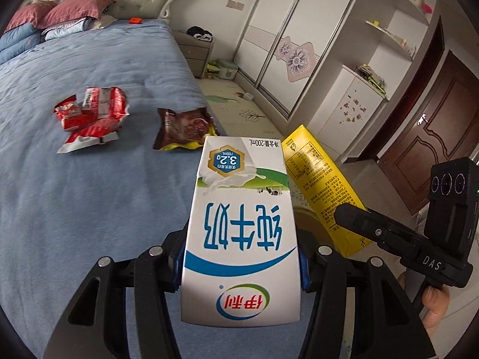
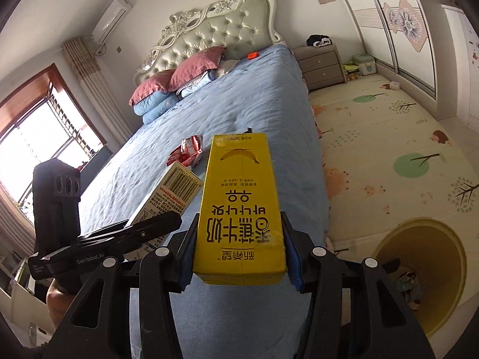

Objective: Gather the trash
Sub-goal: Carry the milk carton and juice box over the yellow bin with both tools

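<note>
- In the left wrist view my left gripper (image 1: pixel 241 264) is clamped on a white milk carton (image 1: pixel 239 227), its blue-padded fingers (image 1: pixel 176 269) pressing both narrow sides near the lower centre of the frame.
- That carton is a tall white box with big blue characters, a blue swoosh, a green band with small cows, and a gold and blue hexagon badge; all the print reads upside down from here.
- It looks clean and square, with no dents I can see.
- In the right wrist view my right gripper (image 2: pixel 239 257) holds a yellow carton (image 2: pixel 241 209) the same way, fingers (image 2: pixel 292 257) closed against its sides at lower centre.
- This one is bright yellow with dark characters, also upside down, and a banana drawn near its far end; a seam runs down the middle of the face.
- The white milk carton shows at centre left of the right view as a barcode side, just beside the yellow one; I cannot tell whether they touch.
- Both cartons are held up over the blue bed (image 1: pixel 89 194).
- On the bed, upper left of the left view, lies a crumpled red wrapper (image 1: pixel 89 116), and near it, to the right, a torn brown wrapper (image 1: pixel 185 128) with yellow edges.
- At the lower right of the right view a yellow bin (image 2: pixel 449 254) stands on the patterned floor mat (image 2: pixel 389 137), with scraps in it.
</note>
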`<state>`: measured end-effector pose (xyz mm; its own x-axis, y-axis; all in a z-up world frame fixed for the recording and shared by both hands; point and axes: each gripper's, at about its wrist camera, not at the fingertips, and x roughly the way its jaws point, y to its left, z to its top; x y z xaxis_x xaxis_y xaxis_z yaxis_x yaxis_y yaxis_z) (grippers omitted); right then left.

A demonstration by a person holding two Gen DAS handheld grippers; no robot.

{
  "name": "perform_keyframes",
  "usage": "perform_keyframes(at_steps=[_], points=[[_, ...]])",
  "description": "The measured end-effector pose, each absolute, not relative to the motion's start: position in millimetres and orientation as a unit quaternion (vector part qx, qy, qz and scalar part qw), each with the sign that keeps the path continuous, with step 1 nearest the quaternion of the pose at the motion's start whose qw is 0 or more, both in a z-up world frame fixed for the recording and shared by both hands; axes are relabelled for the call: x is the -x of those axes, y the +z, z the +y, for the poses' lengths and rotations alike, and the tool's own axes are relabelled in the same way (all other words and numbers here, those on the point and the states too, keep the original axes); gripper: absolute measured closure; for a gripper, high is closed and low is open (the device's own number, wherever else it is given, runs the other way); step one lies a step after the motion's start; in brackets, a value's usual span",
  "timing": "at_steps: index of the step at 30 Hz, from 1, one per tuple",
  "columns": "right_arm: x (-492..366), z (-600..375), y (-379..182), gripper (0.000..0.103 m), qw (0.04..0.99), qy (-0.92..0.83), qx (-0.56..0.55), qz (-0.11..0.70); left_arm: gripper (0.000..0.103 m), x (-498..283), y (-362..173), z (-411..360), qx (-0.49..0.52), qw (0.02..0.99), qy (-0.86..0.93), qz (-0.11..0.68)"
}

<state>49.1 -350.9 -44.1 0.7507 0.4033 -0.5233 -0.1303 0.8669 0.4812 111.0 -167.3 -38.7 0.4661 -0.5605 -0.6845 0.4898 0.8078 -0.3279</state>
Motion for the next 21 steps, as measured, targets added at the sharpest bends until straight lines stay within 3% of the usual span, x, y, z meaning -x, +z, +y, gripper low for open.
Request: perform_keyframes(at_steps=[13,21], points=[[12,-485,-79,0.055,0.914,0.028,-0.262,0.308,0.048,-111,-68,-315,-0.02,0.804,-0.381,0.456],[38,-543,-120,0.055,0.899,-0.033,-0.284,0.331,0.048,-113,-114,-408,-0.066,0.752,-0.413,0.509]])
